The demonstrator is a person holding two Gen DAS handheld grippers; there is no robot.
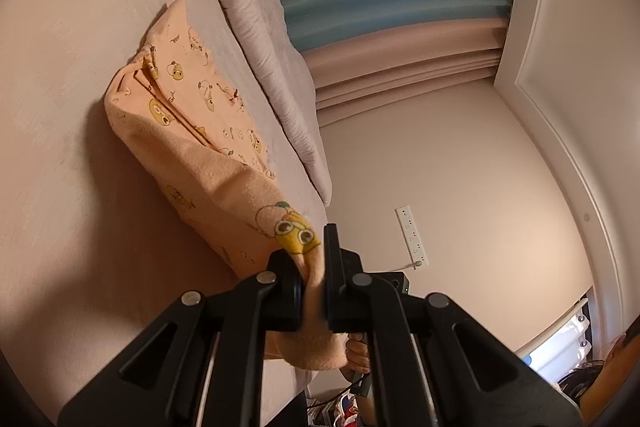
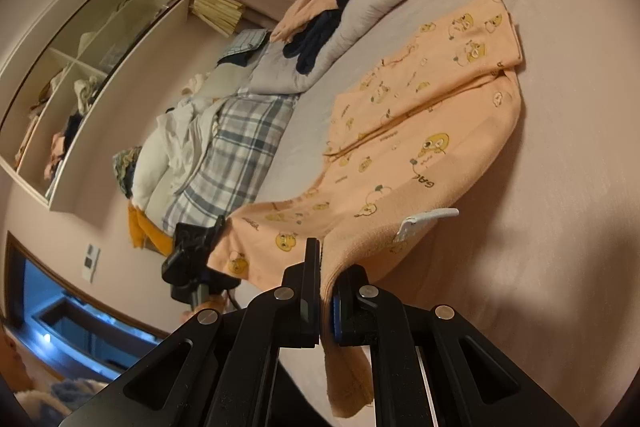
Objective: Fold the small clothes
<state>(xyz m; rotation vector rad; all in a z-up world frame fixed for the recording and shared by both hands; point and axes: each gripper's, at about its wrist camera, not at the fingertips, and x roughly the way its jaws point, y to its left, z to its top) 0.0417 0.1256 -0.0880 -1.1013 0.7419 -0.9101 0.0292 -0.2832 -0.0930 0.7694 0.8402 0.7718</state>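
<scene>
An orange garment printed with yellow cartoon faces (image 1: 188, 115) lies on the pale pink bed sheet (image 1: 60, 107). My left gripper (image 1: 314, 267) is shut on one near edge of it, with cloth bunched between the fingers and lifted off the sheet. In the right wrist view the same garment (image 2: 420, 131) spreads away from me, with a white label (image 2: 428, 221) on its near fold. My right gripper (image 2: 326, 287) is shut on another near edge of it. The left gripper (image 2: 196, 251) also shows there at the garment's left corner.
A grey quilt (image 1: 256, 39) runs along the far side of the bed. A pile of dark and peach clothes (image 2: 316, 23) and a plaid pillow (image 2: 240, 155) lie beyond the garment. Wall shelves (image 2: 72, 83) and a power strip (image 1: 412, 235) are on the walls.
</scene>
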